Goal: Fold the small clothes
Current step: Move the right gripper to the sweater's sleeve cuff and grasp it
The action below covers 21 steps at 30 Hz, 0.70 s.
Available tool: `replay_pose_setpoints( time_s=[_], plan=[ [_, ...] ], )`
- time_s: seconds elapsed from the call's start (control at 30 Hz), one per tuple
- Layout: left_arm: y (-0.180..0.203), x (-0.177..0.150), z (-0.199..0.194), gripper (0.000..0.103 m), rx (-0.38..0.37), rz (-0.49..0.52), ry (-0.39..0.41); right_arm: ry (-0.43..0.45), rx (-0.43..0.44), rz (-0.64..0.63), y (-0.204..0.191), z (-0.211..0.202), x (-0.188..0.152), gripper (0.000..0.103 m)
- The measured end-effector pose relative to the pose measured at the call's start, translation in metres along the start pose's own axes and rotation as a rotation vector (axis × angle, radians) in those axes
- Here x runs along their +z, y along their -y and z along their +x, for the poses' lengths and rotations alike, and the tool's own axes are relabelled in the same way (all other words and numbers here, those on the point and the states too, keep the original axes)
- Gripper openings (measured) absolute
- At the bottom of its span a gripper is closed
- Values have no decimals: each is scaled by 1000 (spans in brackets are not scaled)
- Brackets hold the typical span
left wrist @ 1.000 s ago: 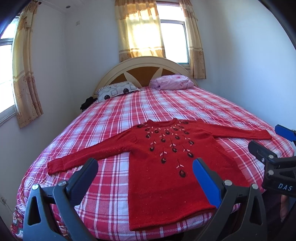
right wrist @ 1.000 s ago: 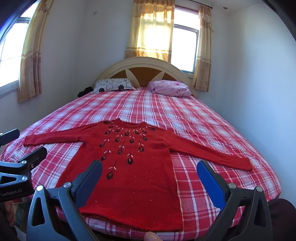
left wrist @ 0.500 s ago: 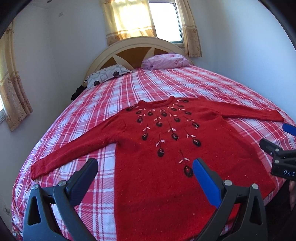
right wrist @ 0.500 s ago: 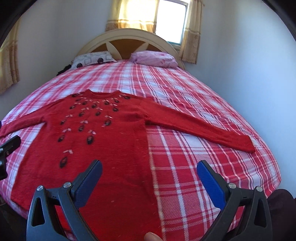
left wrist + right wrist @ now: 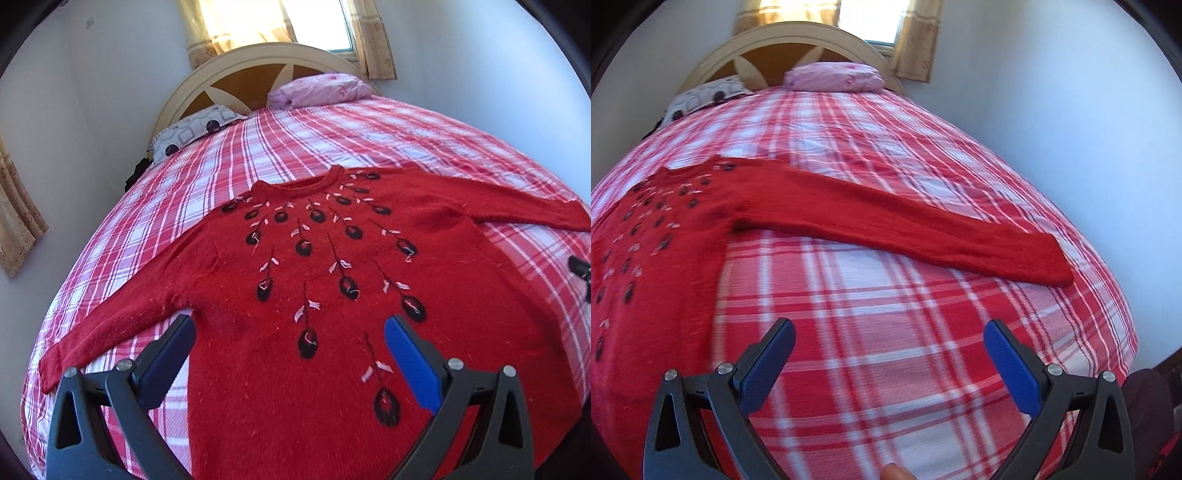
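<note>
Left wrist view: the left gripper (image 5: 290, 347) hangs over the lower body of the red sweater (image 5: 332, 332), fingers spread wide and holding nothing. The sweater lies flat and face up on the bed (image 5: 295, 136), collar toward the headboard (image 5: 258, 70), hem toward the camera, sleeves out to either side. Its left sleeve (image 5: 122, 325) runs down and away past the left finger (image 5: 166, 358), the cuff well off to the side.

Right wrist view: the right gripper (image 5: 888, 350) is also wide open and empty, over bare plaid bedspread. The right sleeve (image 5: 905, 225) lies ahead of the fingers, its long axis crossing the view from the shoulder at left to the cuff (image 5: 1052, 262) at far right. The sweater's body sits to the left of the fingers. This hand looks nearer that sleeve, so a first sleeve fold would likely mean reaching forward and right to the cuff.
</note>
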<state>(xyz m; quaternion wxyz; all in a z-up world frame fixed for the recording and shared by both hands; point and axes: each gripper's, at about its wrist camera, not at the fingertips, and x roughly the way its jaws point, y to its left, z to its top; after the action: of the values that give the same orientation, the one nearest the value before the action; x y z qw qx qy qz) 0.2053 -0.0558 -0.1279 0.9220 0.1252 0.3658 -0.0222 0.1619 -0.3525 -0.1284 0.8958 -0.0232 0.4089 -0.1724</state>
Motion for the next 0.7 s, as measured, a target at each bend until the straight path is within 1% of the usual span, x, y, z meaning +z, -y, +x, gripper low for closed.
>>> replay_pose_setpoints(
  time_s=[0.17, 0.3, 0.4, 0.5, 0.53, 0.57, 0.6, 0.63, 0.7],
  plan=[
    [1, 6, 26, 103, 16, -7, -28, -17, -47, 127, 66, 22, 10, 102],
    [1, 9, 40, 103, 18, -24, -45, -27, -43, 321, 134, 37, 14, 102],
    [1, 14, 45, 103, 17, -33, -39, -52, -43, 464, 181, 53, 13, 102],
    [1, 17, 51, 103, 17, -43, -42, -53, -23, 548, 202, 67, 15, 101],
    [1, 17, 53, 103, 17, -45, -50, -59, -8, 570, 207, 72, 16, 95],
    [2, 17, 55, 103, 17, -45, -56, -66, 19, 585, 210, 75, 16, 86],
    [2, 16, 57, 103, 18, -43, -60, -73, 39, 597, 212, 80, 17, 82],
    [3, 16, 58, 103, 20, -42, -64, -82, 44, 609, 215, 85, 18, 79],
    [3, 14, 60, 103, 21, -42, -69, -65, 35, 617, 216, 88, 21, 79]
  ],
)
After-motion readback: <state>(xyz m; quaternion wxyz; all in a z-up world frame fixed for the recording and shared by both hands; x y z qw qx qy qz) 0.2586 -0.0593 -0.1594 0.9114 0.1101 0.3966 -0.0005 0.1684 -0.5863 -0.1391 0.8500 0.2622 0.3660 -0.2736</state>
